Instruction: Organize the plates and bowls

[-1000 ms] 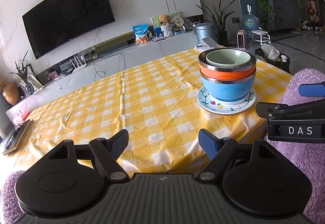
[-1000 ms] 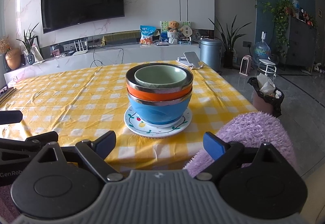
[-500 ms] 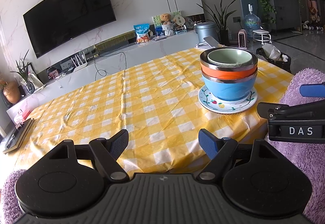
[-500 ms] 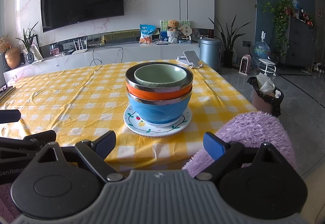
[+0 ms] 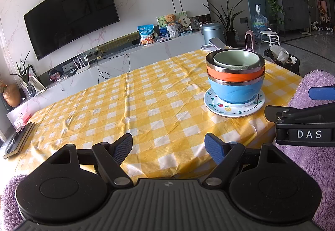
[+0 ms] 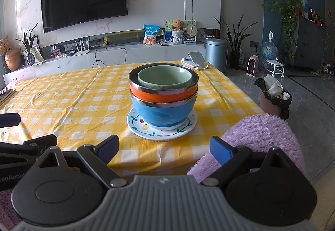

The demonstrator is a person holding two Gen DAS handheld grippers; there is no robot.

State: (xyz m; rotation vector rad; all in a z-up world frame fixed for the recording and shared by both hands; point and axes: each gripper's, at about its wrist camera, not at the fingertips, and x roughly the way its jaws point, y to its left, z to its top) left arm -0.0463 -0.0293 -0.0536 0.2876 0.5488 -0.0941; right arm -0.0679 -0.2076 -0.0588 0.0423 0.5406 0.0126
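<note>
A stack of bowls stands on a white fruit-patterned plate [image 6: 162,129] [image 5: 234,107] near the table's front right. A blue bowl [image 6: 163,112] [image 5: 235,90] is lowest, an orange bowl [image 6: 163,96] [image 5: 235,75] sits in it, and a pale green bowl [image 6: 165,78] [image 5: 236,59] is on top. My left gripper [image 5: 169,148] hangs open over the tablecloth at the near edge, left of the stack. My right gripper [image 6: 164,147] is open too, just short of the plate, with nothing between its fingers.
The yellow checked tablecloth [image 5: 129,109] covers the table. A phone on a stand [image 6: 196,59] sits at the far right corner. A purple fluffy seat [image 6: 259,132] is at the near right, a bin [image 6: 274,97] on the floor beyond. Books [image 5: 18,141] lie at the left edge.
</note>
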